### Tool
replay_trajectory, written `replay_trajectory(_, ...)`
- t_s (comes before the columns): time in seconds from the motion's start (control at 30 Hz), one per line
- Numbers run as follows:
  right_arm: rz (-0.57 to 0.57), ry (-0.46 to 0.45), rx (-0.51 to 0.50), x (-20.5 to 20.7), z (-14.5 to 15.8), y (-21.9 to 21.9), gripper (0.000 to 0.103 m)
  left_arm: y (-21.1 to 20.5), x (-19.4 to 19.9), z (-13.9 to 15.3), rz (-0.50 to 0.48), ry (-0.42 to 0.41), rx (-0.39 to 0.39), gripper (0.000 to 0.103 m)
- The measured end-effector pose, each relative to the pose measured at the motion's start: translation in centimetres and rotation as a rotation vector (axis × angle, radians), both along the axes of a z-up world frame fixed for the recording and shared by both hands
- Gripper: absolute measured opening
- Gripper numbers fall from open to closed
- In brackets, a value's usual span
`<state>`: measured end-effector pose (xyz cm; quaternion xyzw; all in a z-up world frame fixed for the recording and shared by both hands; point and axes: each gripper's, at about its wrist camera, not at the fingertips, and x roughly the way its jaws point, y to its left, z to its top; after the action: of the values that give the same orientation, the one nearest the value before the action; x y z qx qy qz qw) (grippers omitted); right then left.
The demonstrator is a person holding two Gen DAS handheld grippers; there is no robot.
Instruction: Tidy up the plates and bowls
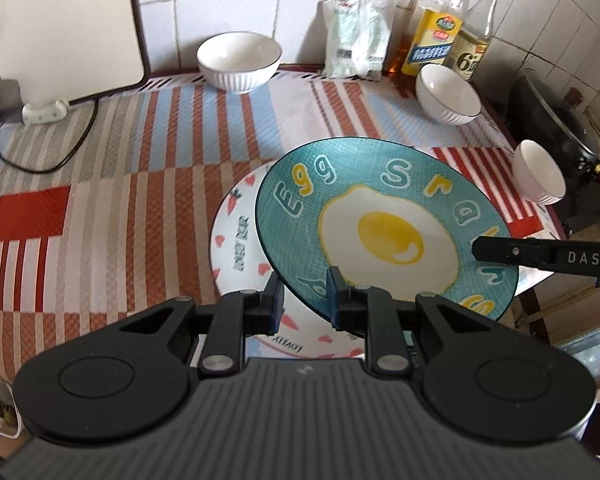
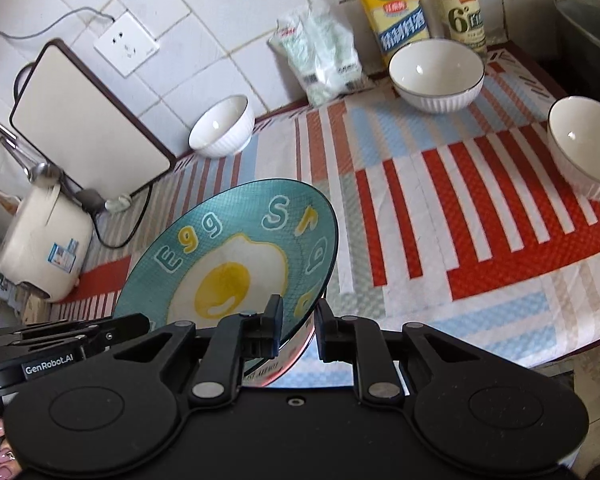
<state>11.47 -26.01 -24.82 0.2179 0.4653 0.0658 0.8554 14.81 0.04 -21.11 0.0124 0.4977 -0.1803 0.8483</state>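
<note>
A teal plate [image 1: 384,224] with a fried-egg picture and letters is held tilted above a white plate with red hearts [image 1: 240,248] on the striped table. My left gripper [image 1: 305,298] is shut on the teal plate's near rim. My right gripper [image 2: 298,320] is shut on the same plate [image 2: 228,264] at its right edge; it shows in the left wrist view as a black finger [image 1: 500,250] at the plate's right side. Three white ribbed bowls stand apart: one at the back [image 1: 239,60], one at the back right [image 1: 448,94], one at the right edge [image 1: 540,172].
Oil and vinegar bottles [image 1: 440,36] and a plastic bag [image 1: 356,36] stand against the tiled wall. A white cutting board [image 2: 88,120] leans at the back left, beside a rice cooker [image 2: 44,240] with a cord. A dark wok [image 1: 556,120] sits beyond the table's right edge.
</note>
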Motion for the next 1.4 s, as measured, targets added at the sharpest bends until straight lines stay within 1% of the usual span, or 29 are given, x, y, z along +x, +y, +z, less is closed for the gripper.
replay_trajectory(0.23,0.038,0.018,-0.006,0.4,-1.3,1.1,0.022,1.3,0.3,-1.9,0.038,0.041,-0.023,0.020)
replay_trajectory(0.33,0.051,0.032,-0.018,0.7,-1.8,1.4,0.023,1.5,0.4,-2.6,0.047,0.052,-0.018,0.020)
replay_trajectory(0.5,0.075,0.046,-0.042,1.0,-2.5,2.2,0.023,1.7,0.6,-3.2,0.058,0.068,-0.006,0.020)
replay_trajectory(0.67,0.086,0.052,-0.066,0.9,-2.9,2.7,0.025,2.0,1.1,-3.7,0.071,0.107,-0.012,0.020)
replay_trajectory(0.8,0.115,0.046,-0.139,0.8,-2.9,3.5,0.027,1.9,0.9,-3.9,0.060,0.119,-0.022,0.020)
replay_trajectory(0.83,0.117,0.048,-0.142,0.8,-3.0,3.5,0.027,2.0,0.9,-4.0,0.062,0.119,-0.023,0.020)
replay_trajectory(0.9,0.128,0.050,-0.144,0.8,-3.2,3.6,0.027,2.0,1.1,-4.3,0.067,0.129,-0.016,0.020)
replay_trajectory(1.03,0.148,0.039,-0.193,0.7,-3.5,4.5,0.027,1.7,1.2,-4.5,0.070,0.131,0.009,0.020)
replay_trajectory(1.17,0.133,0.055,-0.175,0.8,-3.9,4.4,0.027,1.5,1.6,-4.8,0.087,0.151,0.027,0.020)
replay_trajectory(1.27,0.133,0.059,-0.199,1.0,-4.2,4.8,0.028,1.2,1.9,-5.2,0.092,0.178,0.036,0.021)
replay_trajectory(1.4,0.126,0.065,-0.208,1.4,-4.6,5.1,0.028,0.8,2.2,-5.3,0.101,0.175,0.072,0.022)
